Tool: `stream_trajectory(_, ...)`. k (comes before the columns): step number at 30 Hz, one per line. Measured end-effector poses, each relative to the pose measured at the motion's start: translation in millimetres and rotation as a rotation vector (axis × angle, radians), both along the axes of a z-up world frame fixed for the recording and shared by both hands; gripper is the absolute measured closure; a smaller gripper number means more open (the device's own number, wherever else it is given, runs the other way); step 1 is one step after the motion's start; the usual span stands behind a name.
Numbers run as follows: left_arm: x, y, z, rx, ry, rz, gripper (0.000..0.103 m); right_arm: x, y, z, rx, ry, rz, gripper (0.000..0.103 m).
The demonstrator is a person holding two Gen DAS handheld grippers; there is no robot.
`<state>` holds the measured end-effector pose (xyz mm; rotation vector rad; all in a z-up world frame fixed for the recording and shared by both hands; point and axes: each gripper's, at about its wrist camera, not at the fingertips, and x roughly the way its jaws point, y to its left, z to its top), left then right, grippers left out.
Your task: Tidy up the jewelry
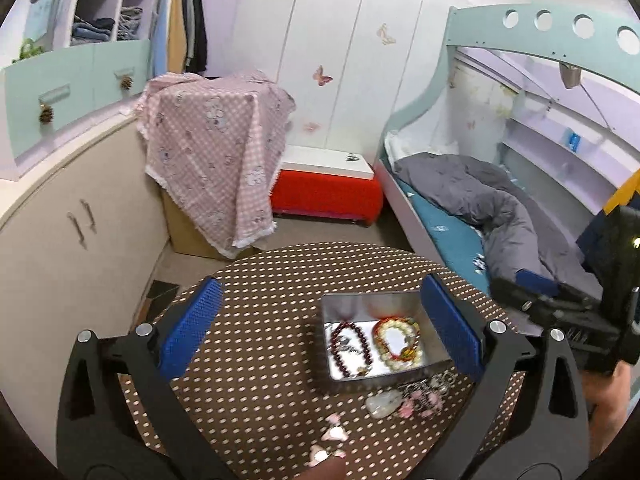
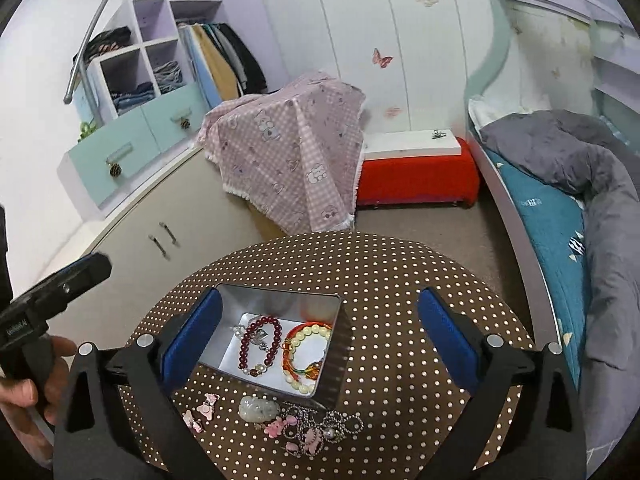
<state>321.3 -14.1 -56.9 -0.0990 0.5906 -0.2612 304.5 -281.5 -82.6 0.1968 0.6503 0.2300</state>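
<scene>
We hold the left gripper (image 1: 320,332) wide open and empty, low in the frame over the table (image 1: 256,380). The right gripper (image 2: 318,336) gapes just as wide, empty too. At frame center sits the tin (image 2: 332,364) with 2 bracelets: a dark red one (image 2: 260,344) and a cream one (image 2: 306,354). Below it lie a pale stone (image 2: 258,408) and pink charms (image 2: 276,428).
</scene>
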Motion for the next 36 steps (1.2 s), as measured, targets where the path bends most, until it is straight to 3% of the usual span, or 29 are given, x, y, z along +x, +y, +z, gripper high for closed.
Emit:
stream_trajectory(18,-60,23,-2,0.075,-0.064,0.064,0.006,-54,2,23,-0.023,-0.068,-0.031,0.008)
stream_trajectory(36,-74,-4,-78,0.166,0.098,-0.037,0.006,-80,15,-42,-0.055,0.1,0.002,0.008)
